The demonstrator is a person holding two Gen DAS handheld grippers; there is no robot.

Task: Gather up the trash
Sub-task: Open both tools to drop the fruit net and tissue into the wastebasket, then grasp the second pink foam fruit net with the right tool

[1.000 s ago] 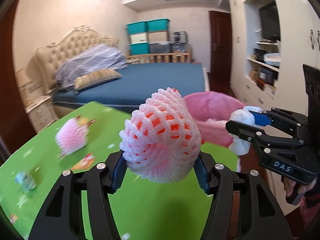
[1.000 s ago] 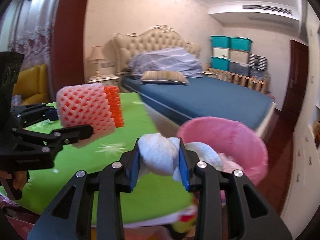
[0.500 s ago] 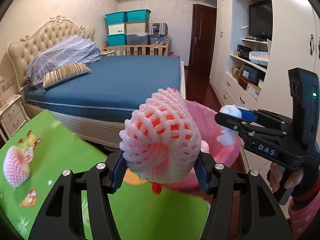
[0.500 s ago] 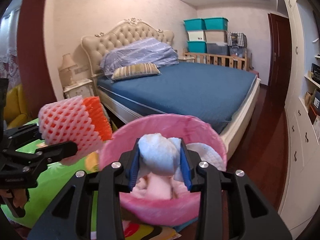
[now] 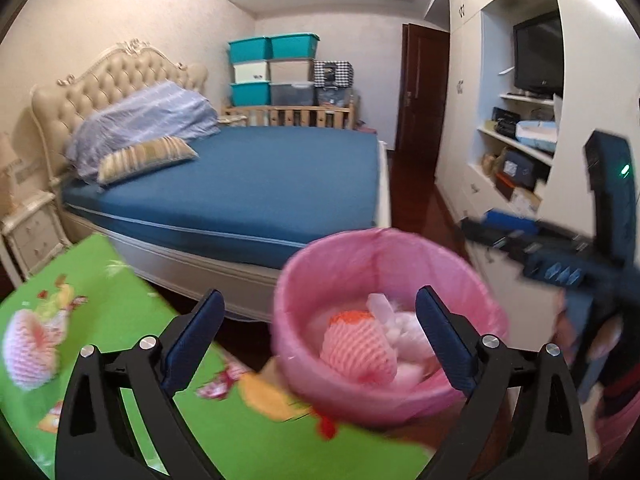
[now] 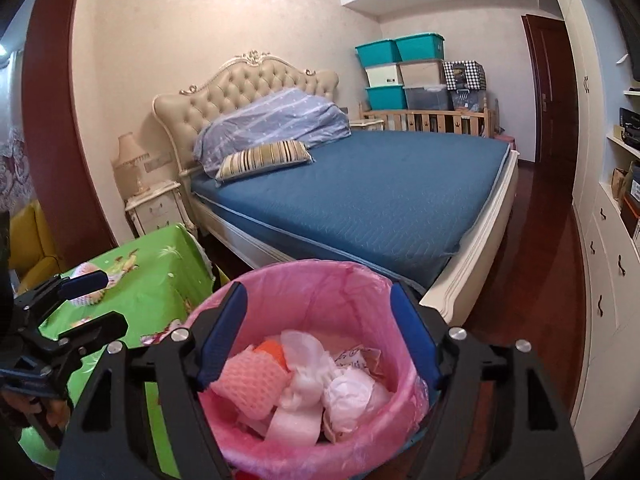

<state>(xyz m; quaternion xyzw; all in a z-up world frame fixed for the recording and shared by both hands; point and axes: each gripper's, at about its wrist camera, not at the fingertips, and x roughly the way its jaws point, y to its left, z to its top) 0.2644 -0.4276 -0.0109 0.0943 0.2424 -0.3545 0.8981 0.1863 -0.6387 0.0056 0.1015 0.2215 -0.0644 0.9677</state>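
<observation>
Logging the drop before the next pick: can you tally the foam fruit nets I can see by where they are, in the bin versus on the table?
Foam nets in the pink bin: 1
Foam nets on the green table: 1
Total: 2

Thin glossy pink plastic bin liner (image 6: 340, 292); soft foam mesh sleeve (image 6: 252, 380); crumpled matt tissue (image 6: 348, 396); polished wooden floor (image 6: 540, 280).

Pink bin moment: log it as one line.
left hand-held gripper: open, empty | right hand-held gripper: open, empty | foam net and tissue wad: in pink bin
</observation>
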